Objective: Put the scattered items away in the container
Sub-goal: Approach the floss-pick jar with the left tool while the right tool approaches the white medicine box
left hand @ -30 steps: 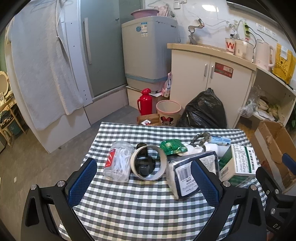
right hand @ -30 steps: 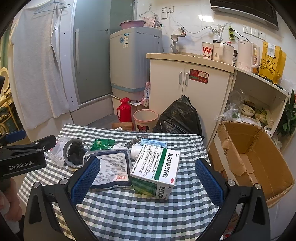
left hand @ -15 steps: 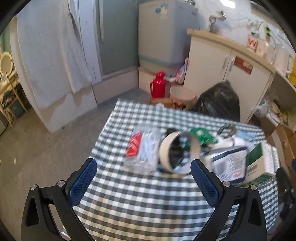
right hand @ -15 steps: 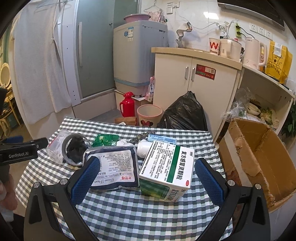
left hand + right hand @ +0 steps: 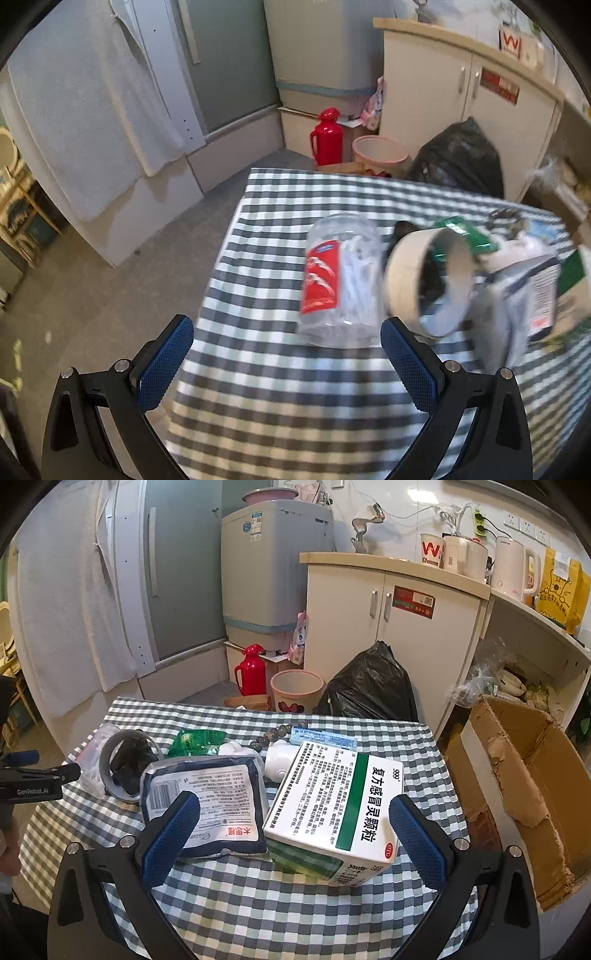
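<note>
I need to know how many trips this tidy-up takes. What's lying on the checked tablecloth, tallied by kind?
Boxes: 1, medicine box
Flat packs: 3, dark blue pack, green packet, pale blue strip
Containers: 2, clear swab jar, white bottle
Tape rolls: 1
Bead strings: 1
Total: 8, though more may be hidden.

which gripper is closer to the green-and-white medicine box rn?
Right. The right gripper hangs just in front of the medicine box, jaws open to either side of it. The left gripper is off near the table's left edge, facing the clear jar, the box beyond.
</note>
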### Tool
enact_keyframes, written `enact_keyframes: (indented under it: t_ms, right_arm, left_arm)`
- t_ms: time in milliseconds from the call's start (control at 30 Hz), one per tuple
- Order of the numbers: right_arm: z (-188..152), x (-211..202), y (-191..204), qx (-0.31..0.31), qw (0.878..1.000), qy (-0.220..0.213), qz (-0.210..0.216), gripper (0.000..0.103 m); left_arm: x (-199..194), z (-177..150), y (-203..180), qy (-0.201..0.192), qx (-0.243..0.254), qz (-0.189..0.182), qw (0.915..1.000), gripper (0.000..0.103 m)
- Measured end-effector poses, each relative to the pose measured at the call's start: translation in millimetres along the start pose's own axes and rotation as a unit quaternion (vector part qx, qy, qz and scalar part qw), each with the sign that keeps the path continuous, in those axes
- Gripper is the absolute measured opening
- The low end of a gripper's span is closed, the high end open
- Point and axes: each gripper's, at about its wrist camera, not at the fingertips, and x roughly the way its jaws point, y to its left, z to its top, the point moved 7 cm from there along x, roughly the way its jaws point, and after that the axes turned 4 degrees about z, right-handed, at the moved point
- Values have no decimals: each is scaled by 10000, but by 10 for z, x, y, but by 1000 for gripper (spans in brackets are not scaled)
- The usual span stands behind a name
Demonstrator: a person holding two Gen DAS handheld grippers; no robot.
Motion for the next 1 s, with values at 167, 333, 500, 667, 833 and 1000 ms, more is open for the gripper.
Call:
enact_keyframes:
  t_ms: [167, 333, 500, 667, 833, 1000]
  right_arm:
    - [-15, 111, -65, -55, 9998, 74, -156, 103]
    - [16, 165, -110, -32, 9997, 54, -250, 103]
    - [24, 203, -139, -122, 9990, 55, -422, 103]
    - [-9, 270, -248, -39, 9980, 131, -617, 103]
    - [-81, 400, -337, 109, 9972, 340, -659, 103]
    - [-97, 453, -371, 105, 9968, 367, -702, 103]
  left_arm:
    - [137, 8, -91, 83, -36, -296, 9995, 103]
    - [262, 59, -163, 142, 12, -370, 9992, 103]
    - [354, 78, -169, 153, -68, -458, 9988, 103]
    - [405, 122, -161, 150, -81, -483, 9987, 103]
    - [430, 152, -156, 101, -88, -488, 9987, 103]
    - [462, 166, -146, 128, -157, -524, 9984, 103]
